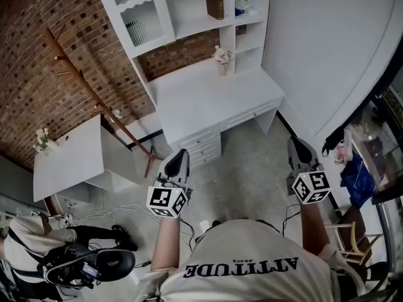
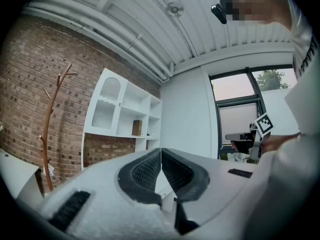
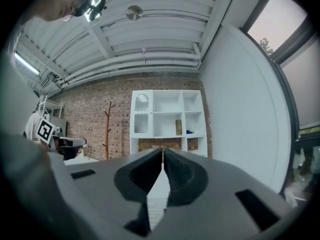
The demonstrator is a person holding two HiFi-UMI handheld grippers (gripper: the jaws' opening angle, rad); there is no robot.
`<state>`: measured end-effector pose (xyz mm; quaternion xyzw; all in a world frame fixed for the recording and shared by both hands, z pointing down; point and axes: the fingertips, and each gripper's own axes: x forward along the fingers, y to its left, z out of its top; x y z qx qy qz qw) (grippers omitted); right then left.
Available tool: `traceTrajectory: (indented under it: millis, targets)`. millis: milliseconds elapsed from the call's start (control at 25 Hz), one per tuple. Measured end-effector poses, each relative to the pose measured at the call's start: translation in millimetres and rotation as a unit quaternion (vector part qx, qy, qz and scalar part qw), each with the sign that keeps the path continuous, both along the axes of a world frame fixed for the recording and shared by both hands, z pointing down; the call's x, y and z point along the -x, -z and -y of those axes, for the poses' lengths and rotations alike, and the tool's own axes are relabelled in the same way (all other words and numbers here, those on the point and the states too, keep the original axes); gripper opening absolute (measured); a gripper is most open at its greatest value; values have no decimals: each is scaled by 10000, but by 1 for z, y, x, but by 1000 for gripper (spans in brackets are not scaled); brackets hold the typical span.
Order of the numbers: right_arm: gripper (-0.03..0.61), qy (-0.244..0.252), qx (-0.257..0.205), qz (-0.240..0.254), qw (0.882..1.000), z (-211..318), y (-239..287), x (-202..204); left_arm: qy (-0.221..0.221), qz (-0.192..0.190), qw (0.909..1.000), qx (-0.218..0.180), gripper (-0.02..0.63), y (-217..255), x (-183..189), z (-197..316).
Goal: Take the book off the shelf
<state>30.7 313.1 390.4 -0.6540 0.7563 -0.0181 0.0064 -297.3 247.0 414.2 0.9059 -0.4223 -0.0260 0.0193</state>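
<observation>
A brown book stands upright on the middle shelf of the white shelf unit above the desk; it also shows small in the left gripper view as the book and in the right gripper view as the book. My left gripper is shut and empty, held well short of the desk. My right gripper is shut too, with nothing in it, off to the right. Both are far from the book. In their own views the left gripper and right gripper show jaws pressed together.
A white desk with drawers stands under the shelves, with a small flower vase on it. A wooden coat stand leans at the left beside a white side table. Another person sits at the lower left. A white wall runs along the right.
</observation>
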Motion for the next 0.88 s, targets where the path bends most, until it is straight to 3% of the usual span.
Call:
traceTrajectory:
  millis: [880]
  targets:
    - [32,-156,135,-132,9997,-10,-11,79,-160,-27,9998,126,26,-20,71,-8]
